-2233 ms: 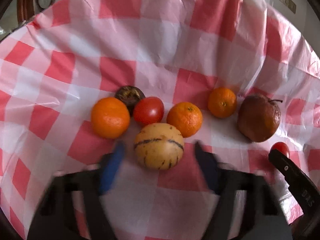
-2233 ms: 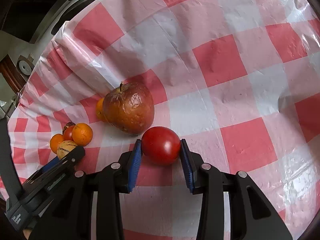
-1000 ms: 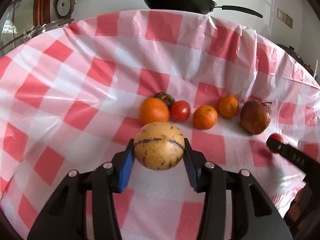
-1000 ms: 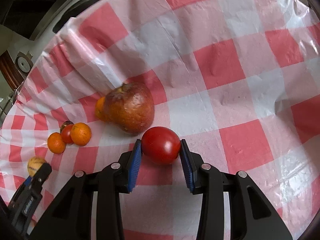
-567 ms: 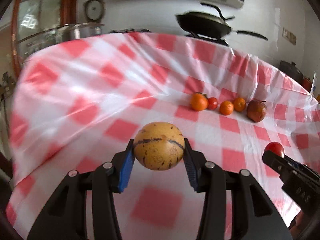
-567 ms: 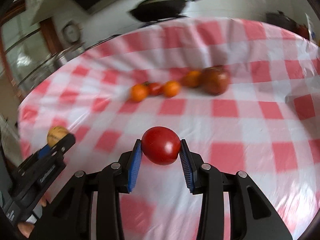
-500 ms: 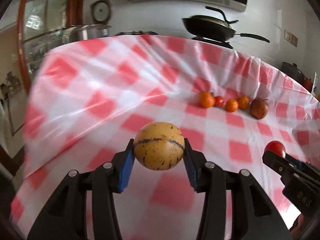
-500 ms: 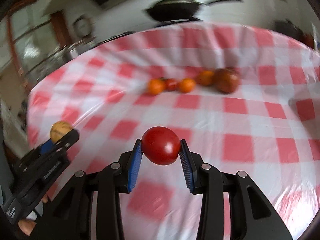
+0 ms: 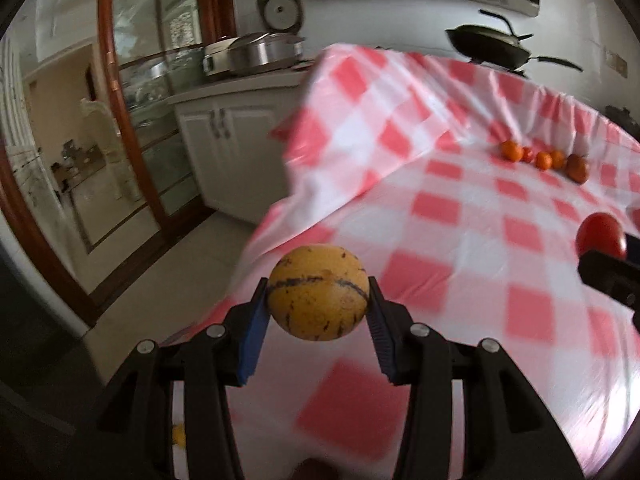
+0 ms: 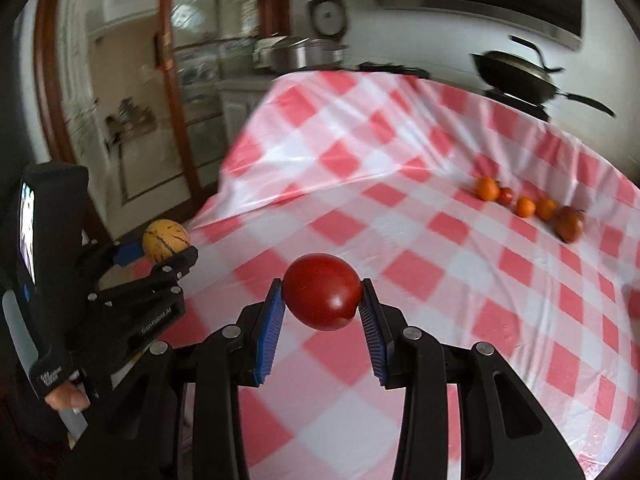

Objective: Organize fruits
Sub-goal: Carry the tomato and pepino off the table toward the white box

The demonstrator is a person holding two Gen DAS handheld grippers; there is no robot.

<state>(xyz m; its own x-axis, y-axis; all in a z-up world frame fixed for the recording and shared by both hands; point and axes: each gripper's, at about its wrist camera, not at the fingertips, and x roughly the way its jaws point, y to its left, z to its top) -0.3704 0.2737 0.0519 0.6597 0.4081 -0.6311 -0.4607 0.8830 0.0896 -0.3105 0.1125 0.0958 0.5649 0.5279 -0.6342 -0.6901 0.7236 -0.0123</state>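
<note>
Left wrist: my left gripper (image 9: 318, 312) clamps the yellow melon (image 9: 318, 291), right gripper (image 10: 322, 308) pinches the tomato (image 10: 322, 297), both lifted clear for sorting.

The left tool (image 9: 318, 306) clamped a yellow, dark-streaked round fruit (image 9: 318, 291) between its blue pads (image 9: 251, 340). Beneath and ahead of it lay the counter under a red-and-white checked cloth (image 9: 440, 208). To its right, the right tool (image 9: 612, 276) gripped a red tomato (image 9: 600, 235). Far ahead to the right, a row of fruit (image 9: 544, 160) sat on the cloth, blurred.
</note>
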